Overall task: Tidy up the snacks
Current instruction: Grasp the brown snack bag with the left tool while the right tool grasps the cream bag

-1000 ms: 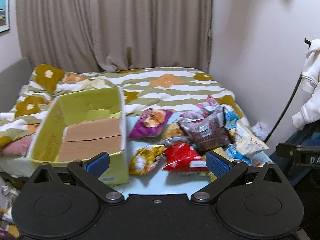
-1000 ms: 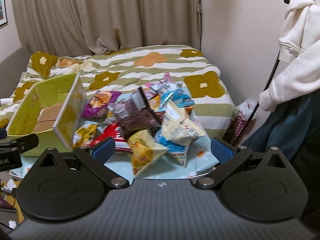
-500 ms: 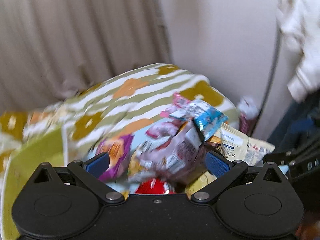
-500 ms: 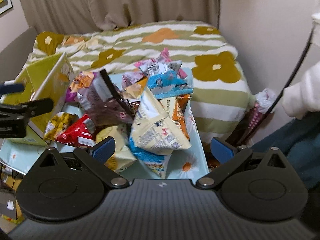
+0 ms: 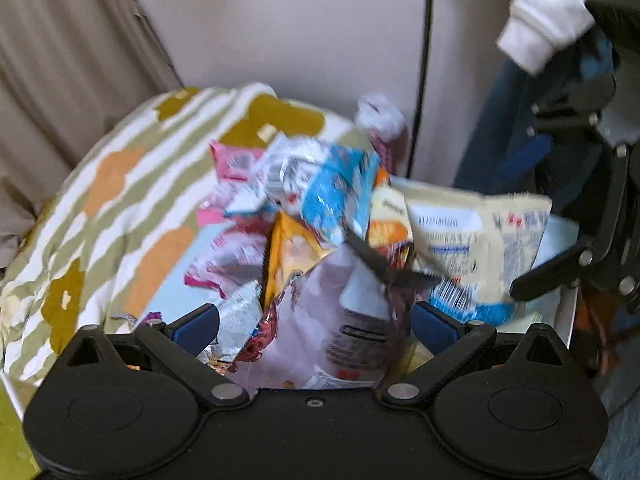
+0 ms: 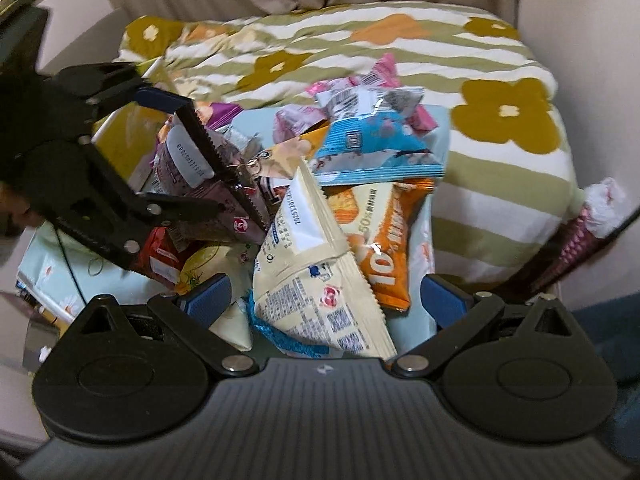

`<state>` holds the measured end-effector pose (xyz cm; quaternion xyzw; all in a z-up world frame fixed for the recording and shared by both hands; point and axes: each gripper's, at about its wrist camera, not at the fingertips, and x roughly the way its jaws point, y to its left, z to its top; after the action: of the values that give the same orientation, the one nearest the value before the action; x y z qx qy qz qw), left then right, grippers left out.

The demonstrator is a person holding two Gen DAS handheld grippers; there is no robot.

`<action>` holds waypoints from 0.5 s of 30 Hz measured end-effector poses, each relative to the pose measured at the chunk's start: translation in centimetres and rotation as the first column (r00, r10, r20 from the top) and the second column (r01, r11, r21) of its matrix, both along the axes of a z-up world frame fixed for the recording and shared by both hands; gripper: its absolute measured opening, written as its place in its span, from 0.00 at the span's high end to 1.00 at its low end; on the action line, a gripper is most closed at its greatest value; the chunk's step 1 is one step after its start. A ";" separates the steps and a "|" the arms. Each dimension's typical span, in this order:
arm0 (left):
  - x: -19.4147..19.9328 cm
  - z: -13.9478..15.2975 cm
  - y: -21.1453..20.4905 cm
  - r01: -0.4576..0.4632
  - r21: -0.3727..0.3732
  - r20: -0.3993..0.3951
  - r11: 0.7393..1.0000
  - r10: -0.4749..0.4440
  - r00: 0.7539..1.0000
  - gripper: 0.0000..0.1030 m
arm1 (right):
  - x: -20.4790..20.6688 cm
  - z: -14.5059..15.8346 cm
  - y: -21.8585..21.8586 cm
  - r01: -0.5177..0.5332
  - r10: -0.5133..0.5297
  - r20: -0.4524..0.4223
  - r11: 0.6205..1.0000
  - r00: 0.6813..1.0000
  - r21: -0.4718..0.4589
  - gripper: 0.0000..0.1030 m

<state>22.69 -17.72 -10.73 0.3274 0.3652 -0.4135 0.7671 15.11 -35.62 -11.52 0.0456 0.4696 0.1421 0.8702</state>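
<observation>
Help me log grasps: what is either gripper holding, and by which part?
Nothing: left gripper straddles the mauve foil snack bag, right gripper the cream bag, both open.

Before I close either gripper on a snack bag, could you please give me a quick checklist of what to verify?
1. Left gripper open: ok, jaws wide.
2. Purple bag between its jaws: ok.
3. Right gripper open: ok.
4. Cream bag between its jaws: ok.
5. Cream bag free of neighbours: not ok, it overlaps the orange bag.
6. Green box ready to receive: cannot tell, only a sliver shows.
</observation>
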 end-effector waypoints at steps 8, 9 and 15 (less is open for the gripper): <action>-0.8 -1.8 -0.6 0.105 0.129 0.008 0.986 -0.107 0.994 0.00 | 1.3 -1.3 0.4 -0.064 0.064 -0.026 0.998 0.998 -0.001 0.00; -0.9 -1.8 -0.6 0.110 0.142 0.017 0.984 -0.114 0.993 0.01 | 1.4 -1.5 0.5 -0.068 0.068 -0.028 0.998 0.997 0.001 0.00; -1.9 -2.4 0.0 0.139 0.209 0.068 0.968 -0.156 0.985 0.17 | 1.6 -2.0 1.2 -0.119 0.119 -0.019 0.993 0.993 -0.003 0.00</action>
<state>20.78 -17.73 -13.14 0.4476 0.3475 -0.4156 0.7114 16.68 -34.42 -13.52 0.0173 0.4799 0.1923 0.8558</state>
